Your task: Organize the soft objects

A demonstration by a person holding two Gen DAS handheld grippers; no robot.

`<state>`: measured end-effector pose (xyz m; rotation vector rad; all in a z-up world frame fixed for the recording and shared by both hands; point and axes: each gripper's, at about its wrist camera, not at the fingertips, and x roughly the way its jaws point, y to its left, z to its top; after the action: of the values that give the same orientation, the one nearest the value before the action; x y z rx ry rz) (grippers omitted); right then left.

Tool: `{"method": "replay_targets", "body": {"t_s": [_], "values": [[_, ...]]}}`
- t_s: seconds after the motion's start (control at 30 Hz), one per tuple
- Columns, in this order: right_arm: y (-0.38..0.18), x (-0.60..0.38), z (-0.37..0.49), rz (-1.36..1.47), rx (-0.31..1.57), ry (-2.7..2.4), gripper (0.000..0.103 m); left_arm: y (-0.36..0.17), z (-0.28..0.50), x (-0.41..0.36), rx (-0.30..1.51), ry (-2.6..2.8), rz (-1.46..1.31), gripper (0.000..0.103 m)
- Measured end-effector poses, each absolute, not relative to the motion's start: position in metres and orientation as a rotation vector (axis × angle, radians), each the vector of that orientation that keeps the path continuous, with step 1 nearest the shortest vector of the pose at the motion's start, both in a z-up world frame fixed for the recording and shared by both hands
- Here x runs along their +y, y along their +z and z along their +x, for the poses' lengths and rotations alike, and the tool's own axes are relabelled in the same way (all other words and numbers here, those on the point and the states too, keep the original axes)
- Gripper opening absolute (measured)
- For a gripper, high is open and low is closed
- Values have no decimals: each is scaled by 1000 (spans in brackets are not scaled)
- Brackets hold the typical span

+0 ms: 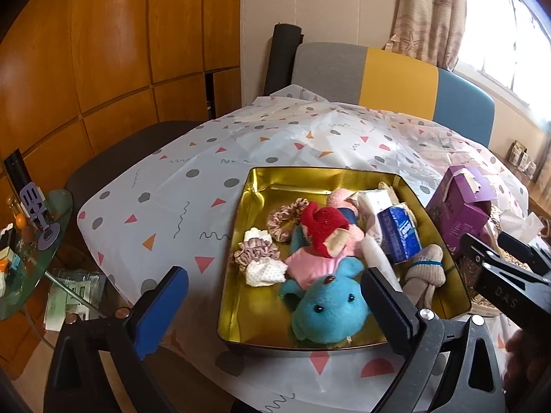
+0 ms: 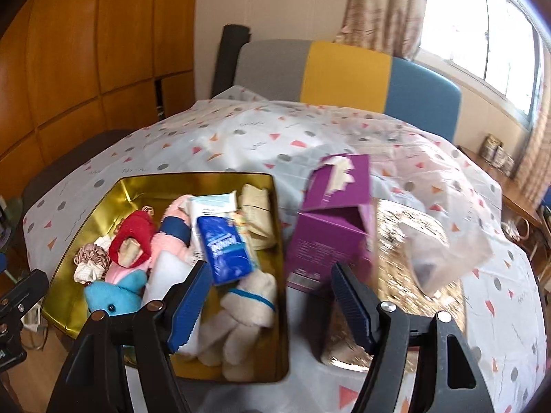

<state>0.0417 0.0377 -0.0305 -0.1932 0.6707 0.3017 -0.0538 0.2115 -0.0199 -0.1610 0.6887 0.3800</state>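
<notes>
A gold tin tray sits on the patterned tablecloth and holds soft things: a blue plush toy, a red and pink plush, scrunchies, a knotted beige sock and a blue tissue pack. My left gripper is open and empty over the tray's near left edge. My right gripper is open and empty above the tray's right rim, also seen in the left wrist view.
A purple carton stands just right of the tray, beside a glittery gold surface with a clear plastic bag on it. A multicoloured chair back stands behind the table. A glass side table is at left.
</notes>
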Motion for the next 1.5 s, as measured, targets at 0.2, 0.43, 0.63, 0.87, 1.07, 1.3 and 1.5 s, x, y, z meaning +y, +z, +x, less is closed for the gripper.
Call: {"method": "replay_targets", "body": {"t_s": [0.2,0.43,0.63,0.87,1.07,1.3,1.5], "values": [[-30,14,35,-151,669,250,73,-14,-55,198,664,375,-141,103],[-31,-7,31,-117,665,206,73,-8,-56,189,629,378,-137,103],[-31,-13,29,-105,664,187,73,-10,-54,181,618,398,-113,103],[-30,-13,27,-103,659,193,73,-9,-57,181,600,442,-102,103],[-31,-11,26,-105,664,200,73,-9,-57,182,602,457,-105,103],[-32,-8,26,-113,666,202,73,-10,-57,185,605,459,-128,103],[-32,-5,25,-120,663,212,73,-10,-57,187,604,459,-137,103]]}}
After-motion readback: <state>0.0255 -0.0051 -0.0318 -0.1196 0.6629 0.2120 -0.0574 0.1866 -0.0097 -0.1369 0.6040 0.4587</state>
